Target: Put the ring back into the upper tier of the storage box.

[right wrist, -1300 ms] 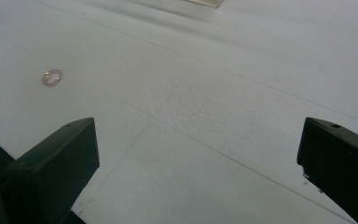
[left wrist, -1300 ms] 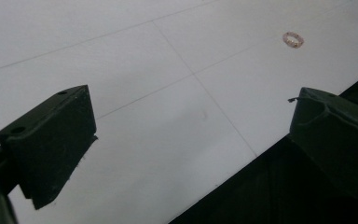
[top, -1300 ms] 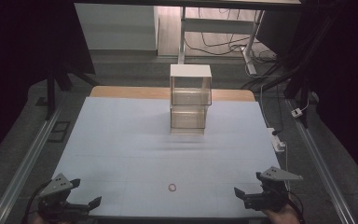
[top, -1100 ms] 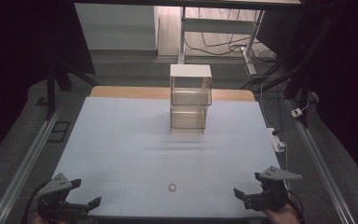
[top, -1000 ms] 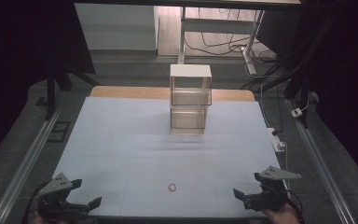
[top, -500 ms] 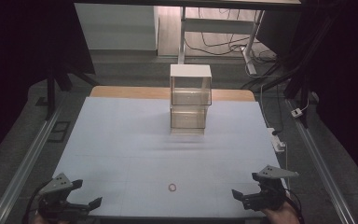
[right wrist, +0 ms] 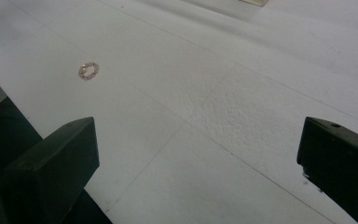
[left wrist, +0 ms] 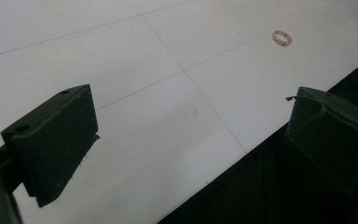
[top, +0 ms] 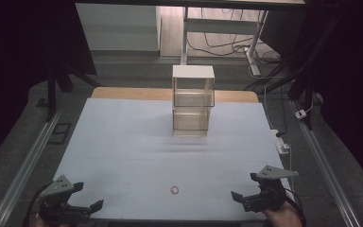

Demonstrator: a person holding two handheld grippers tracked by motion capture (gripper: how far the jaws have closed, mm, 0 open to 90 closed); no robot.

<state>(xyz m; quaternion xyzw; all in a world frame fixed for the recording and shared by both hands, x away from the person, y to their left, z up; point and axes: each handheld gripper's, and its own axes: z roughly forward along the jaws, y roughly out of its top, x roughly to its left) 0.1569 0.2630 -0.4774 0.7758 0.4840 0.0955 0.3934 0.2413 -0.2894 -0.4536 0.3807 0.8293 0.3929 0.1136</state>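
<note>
A small pinkish ring (top: 175, 190) lies flat on the white table (top: 123, 142) near its front edge, also seen as the ring (left wrist: 282, 38) and the ring (right wrist: 88, 70) in the gripper views. My left gripper (top: 87, 195) hovers at the front left corner, jaws wide open and empty, half over the table's edge (left wrist: 191, 116). At the front right my right gripper (top: 246, 186) is open too, pointing toward the ring, nothing between its jaws (right wrist: 198, 149). The ring lies between the two grippers, apart from both.
Two clear boxes (top: 193, 101) stand stacked at the table's far middle, the top one with a white lid. A white power strip (top: 281, 142) lies off the right edge. Metal rails (top: 28, 161) run along both sides.
The right gripper has drifted slightly left and toward the front edge. The left gripper has barely shifted. Both stay open; the ring has not moved.
</note>
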